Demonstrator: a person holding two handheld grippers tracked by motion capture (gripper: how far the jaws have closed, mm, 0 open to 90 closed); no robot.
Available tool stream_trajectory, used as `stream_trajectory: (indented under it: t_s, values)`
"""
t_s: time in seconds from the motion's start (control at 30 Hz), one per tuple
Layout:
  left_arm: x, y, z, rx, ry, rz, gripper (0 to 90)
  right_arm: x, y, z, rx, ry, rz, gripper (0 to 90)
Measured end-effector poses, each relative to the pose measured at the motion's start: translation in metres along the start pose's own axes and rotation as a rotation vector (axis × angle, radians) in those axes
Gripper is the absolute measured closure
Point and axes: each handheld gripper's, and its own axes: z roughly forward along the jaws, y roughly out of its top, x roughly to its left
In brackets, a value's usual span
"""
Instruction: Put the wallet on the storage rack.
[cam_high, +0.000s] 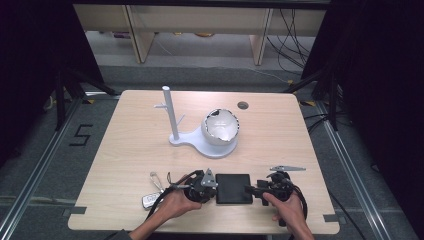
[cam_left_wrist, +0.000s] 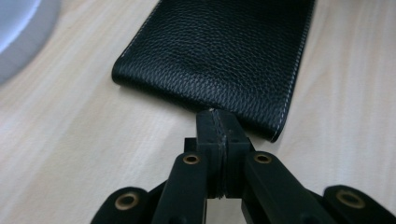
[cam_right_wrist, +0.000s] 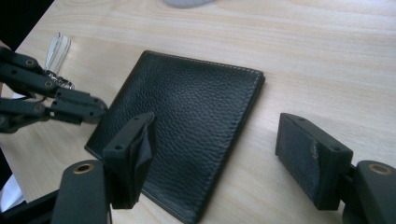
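— Start at the tips: what are the left gripper (cam_left_wrist: 218, 122)'s jaws doing?

— Pressed tight together, right at the near edge of the black leather wallet (cam_left_wrist: 219, 51). From the left gripper view the tips meet the wallet's edge at about 12 o'clock; whether any leather is actually pinched between them, I cannot tell.

— And the right gripper (cam_right_wrist: 224, 156)?

— Its jaws stand wide apart. One pad hangs over the wallet's (cam_right_wrist: 187, 121) grained face, the other over bare wood at 3 o'clock of it. Nothing is clamped.

— Where does the wallet lie?

— Flat and closed on the wooden table (cam_high: 125, 145), at roughly 6 o'clock of the tabletop, near the person's edge. In the high view the wallet (cam_high: 233, 188) sits between the two tools: the left gripper (cam_high: 214, 187) at its 9 o'clock, the right gripper (cam_high: 248, 188) at its 3 o'clock, both pointing inward.

— Anything else around?

— A bunch of keys (cam_high: 152, 192) lies at 9 o'clock beyond the left hand (cam_high: 176, 202). Well apart, toward 12 o'clock, there's a white stand (cam_high: 172, 117) with an upright post and pegs, and a white bowl-like shell (cam_high: 220, 127) resting on its base. A small round hole (cam_high: 243, 105) sits in the tabletop further back.
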Motion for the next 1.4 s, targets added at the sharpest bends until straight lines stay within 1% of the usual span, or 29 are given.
stream_trajectory:
  t_s: [0.03, 0.07, 0.1, 0.17, 0.23, 0.27, 0.3, 0.33, 0.37, 0.4, 0.5, 0.6, 0.63, 0.67, 0.73, 0.83, 0.87, 0.9, 0.97, 1.0, 1.03, 1.07, 1.1, 1.13, 1.2, 1.3, 1.33, 1.37, 1.4]
  values:
    - [0.000, 0.000, 0.000, 0.000, 0.000, 0.000, 88.5, 0.000, 0.000, 0.000, 0.000, 0.000, 0.000, 30.0]
    - [-0.004, 0.001, 0.002, -0.019, -0.003, -0.020, 88.5, 0.000, 0.000, 0.001, 0.001, 0.006, 0.004, 30.0]
    - [-0.004, 0.001, 0.001, 0.001, 0.002, 0.012, 88.4, 0.001, 0.001, 0.002, 0.004, 0.010, 0.000, 30.0]
    - [-0.006, 0.003, 0.002, -0.007, -0.005, 0.001, 88.1, -0.001, 0.002, 0.004, 0.004, 0.018, 0.000, 30.0]
    - [-0.007, 0.003, 0.002, 0.000, -0.008, 0.013, 88.1, -0.003, 0.004, 0.005, 0.007, 0.006, 0.014, 30.3]
    - [-0.010, 0.004, 0.003, -0.011, -0.034, -0.011, 88.1, -0.004, 0.004, 0.006, 0.005, 0.013, 0.019, 31.0]
    - [-0.010, 0.004, 0.003, -0.011, -0.034, -0.011, 88.0, -0.004, 0.004, 0.006, 0.005, 0.013, 0.019, 31.0]
    - [-0.010, 0.004, 0.003, -0.002, -0.036, 0.005, 88.0, -0.005, 0.005, 0.006, 0.004, 0.013, 0.015, 31.0]
    - [-0.012, 0.005, 0.003, -0.004, -0.038, -0.001, 87.7, -0.005, 0.006, 0.007, 0.003, 0.002, 0.019, 31.0]
    - [-0.013, 0.006, 0.003, 0.004, -0.028, 0.017, 87.4, -0.006, 0.007, 0.008, -0.001, 0.006, 0.012, 31.5]
    - [-0.015, 0.007, 0.005, -0.013, -0.025, -0.004, 87.3, -0.005, 0.008, 0.008, 0.003, 0.006, 0.017, 31.9]
    - [-0.015, 0.007, 0.005, 0.006, -0.025, 0.021, 87.5, -0.003, 0.008, 0.010, 0.011, 0.031, 0.025, 34.4]
    - [-0.016, 0.007, 0.006, -0.008, -0.030, 0.002, 87.5, -0.003, 0.007, 0.011, 0.010, 0.035, 0.035, 34.6]
    - [-0.017, 0.007, 0.006, -0.007, -0.034, 0.001, 87.6, -0.002, 0.007, 0.012, 0.004, 0.040, 0.056, 34.7]
    - [-0.017, 0.008, 0.006, 0.006, -0.036, 0.024, 87.6, -0.001, 0.006, 0.013, 0.001, 0.041, 0.070, 33.8]
    - [-0.017, 0.008, 0.006, 0.007, -0.035, 0.020, 87.6, 0.000, 0.005, 0.012, 0.000, 0.048, 0.077, 33.8]
    - [-0.017, 0.008, 0.007, 0.007, -0.036, 0.014, 87.6, -0.001, 0.005, 0.012, -0.001, 0.032, 0.082, 33.8]
    - [-0.017, 0.008, 0.007, 0.009, -0.034, 0.016, 87.6, -0.002, 0.004, 0.011, -0.010, 0.062, 0.113, 33.8]
    - [-0.018, 0.008, 0.008, 0.005, -0.034, 0.013, 87.7, -0.002, 0.004, 0.011, -0.014, 0.064, 0.127, 33.6]
    - [-0.020, 0.008, 0.008, 0.000, -0.028, 0.009, 87.6, -0.004, 0.002, 0.011, -0.020, 0.082, 0.148, 33.6]
    - [-0.020, 0.008, 0.008, 0.000, -0.028, 0.009, 87.6, 0.001, 0.002, 0.009, -0.002, 0.102, 0.227, 34.0]
    - [-0.020, 0.008, 0.008, 0.001, -0.028, 0.010, 87.7, 0.003, 0.002, 0.007, 0.020, 0.105, 0.259, 34.3]
    - [-0.020, 0.008, 0.008, 0.001, -0.028, 0.010, 87.7, 0.003, 0.002, 0.007, 0.020, 0.105, 0.259, 34.3]
    - [-0.020, 0.008, 0.008, 0.001, -0.028, 0.009, 87.7, -0.004, 0.001, 0.009, -0.012, 0.097, 0.163, 34.4]
    - [-0.019, 0.008, 0.008, 0.011, -0.026, 0.024, 87.7, -0.005, 0.000, 0.009, -0.011, 0.111, 0.185, 35.5]
    - [-0.019, 0.008, 0.008, 0.010, -0.028, 0.023, 87.6, -0.006, -0.001, 0.009, -0.015, 0.124, 0.194, 35.8]
    - [-0.019, 0.008, 0.007, 0.011, -0.028, 0.023, 87.6, -0.008, -0.001, 0.008, -0.033, 0.120, 0.195, 40.5]
    - [-0.019, 0.008, 0.007, 0.011, -0.030, 0.024, 87.6, -0.008, -0.001, 0.006, -0.035, 0.123, 0.191, 40.5]
    - [-0.019, 0.008, 0.007, 0.010, -0.033, 0.023, 87.6, -0.008, -0.001, 0.006, -0.045, 0.139, 0.214, 41.5]
